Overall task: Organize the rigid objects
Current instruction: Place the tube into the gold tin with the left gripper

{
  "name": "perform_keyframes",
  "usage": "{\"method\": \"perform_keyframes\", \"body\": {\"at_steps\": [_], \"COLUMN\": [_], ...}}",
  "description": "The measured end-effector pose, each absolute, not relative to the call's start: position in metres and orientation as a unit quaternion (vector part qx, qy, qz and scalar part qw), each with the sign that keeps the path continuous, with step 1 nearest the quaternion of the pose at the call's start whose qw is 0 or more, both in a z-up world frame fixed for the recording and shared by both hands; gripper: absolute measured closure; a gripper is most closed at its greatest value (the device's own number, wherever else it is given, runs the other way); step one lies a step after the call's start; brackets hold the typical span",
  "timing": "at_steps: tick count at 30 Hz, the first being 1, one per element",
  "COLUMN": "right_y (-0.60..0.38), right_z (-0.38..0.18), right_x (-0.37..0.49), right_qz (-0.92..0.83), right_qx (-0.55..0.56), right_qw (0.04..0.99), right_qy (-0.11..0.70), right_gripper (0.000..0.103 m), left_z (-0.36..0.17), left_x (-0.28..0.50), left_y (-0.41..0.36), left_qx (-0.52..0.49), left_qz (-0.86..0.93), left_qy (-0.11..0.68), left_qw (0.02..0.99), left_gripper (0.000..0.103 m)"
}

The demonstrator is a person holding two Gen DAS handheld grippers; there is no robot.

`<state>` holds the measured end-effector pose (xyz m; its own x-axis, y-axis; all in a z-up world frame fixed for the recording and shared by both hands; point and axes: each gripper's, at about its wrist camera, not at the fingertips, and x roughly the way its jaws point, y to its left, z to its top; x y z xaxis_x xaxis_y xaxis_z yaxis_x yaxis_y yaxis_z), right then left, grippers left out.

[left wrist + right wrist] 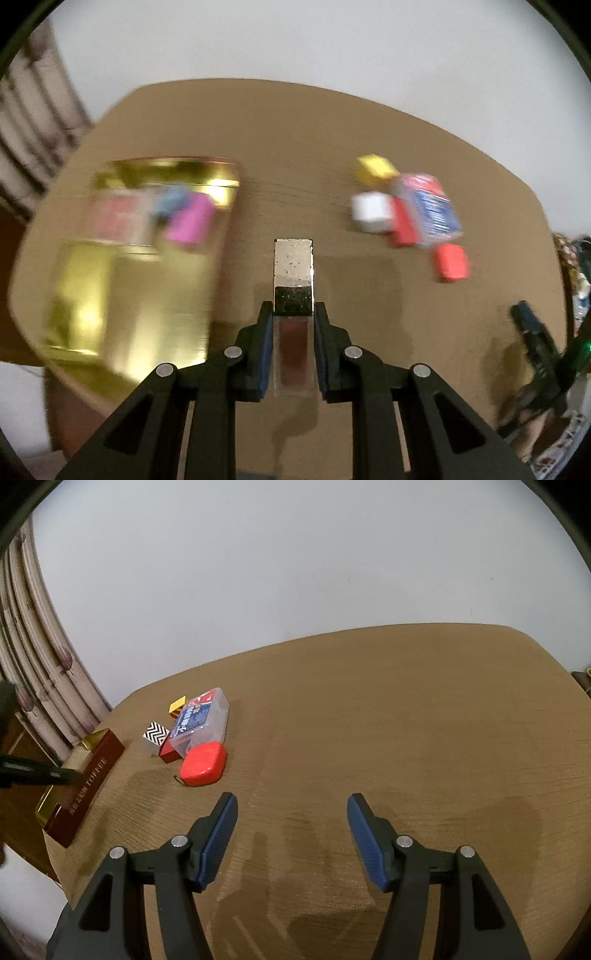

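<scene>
Wooden bench (369, 720), pale wall behind. My left tool (293, 332) clamps a slim lipstick tube (293, 273), frame centre: rigid, slick, light, gripped mid-body. Right tool (291, 830) gapes empty, lower frame.

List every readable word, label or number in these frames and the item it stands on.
"TOFFEE": gold lettering on the dark red side of the box; the characters before it are too small to read.
Clear plastic case: blue and red label, print too small.
Left wrist view: everything too blurred to read.
</scene>
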<state>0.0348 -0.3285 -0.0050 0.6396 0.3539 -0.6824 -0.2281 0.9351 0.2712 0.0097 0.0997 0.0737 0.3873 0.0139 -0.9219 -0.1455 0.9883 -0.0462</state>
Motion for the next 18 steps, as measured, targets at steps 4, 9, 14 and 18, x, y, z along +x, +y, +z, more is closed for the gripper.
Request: {"method": "perform_keyframes", "body": {"at_steps": [4, 9, 14, 18], "right_y": [-0.325, -0.320, -0.316, -0.314], "right_z": [-0.008, -0.012, -0.016, -0.018], "right_x": [0.041, 0.045, 0.048, 0.051], "right_qz": [0.158, 0.152, 0.151, 0.150], "right_qx": [0.072, 0.063, 0.053, 0.047], "right_qw": [0.899, 0.896, 0.892, 0.889], "right_qy": [0.401, 0.412, 0.423, 0.429], "right_gripper": [0.040, 0.040, 0.040, 0.040], "left_z": [0.074, 0.036, 0.024, 0.009], "left_x": [0.021, 0.053, 0.057, 0.058], "left_y": [0.177, 0.236, 0.254, 0.258], "left_qx": [-0.033, -0.017, 0.006, 0.014], "left_qz": [0.110, 0.159, 0.157, 0.162], "left_qy": [0.565, 0.590, 0.591, 0.592], "left_qw": [0.817, 0.791, 0.791, 0.789], "left_gripper": [0.086, 0.086, 0.086, 0.086]}}
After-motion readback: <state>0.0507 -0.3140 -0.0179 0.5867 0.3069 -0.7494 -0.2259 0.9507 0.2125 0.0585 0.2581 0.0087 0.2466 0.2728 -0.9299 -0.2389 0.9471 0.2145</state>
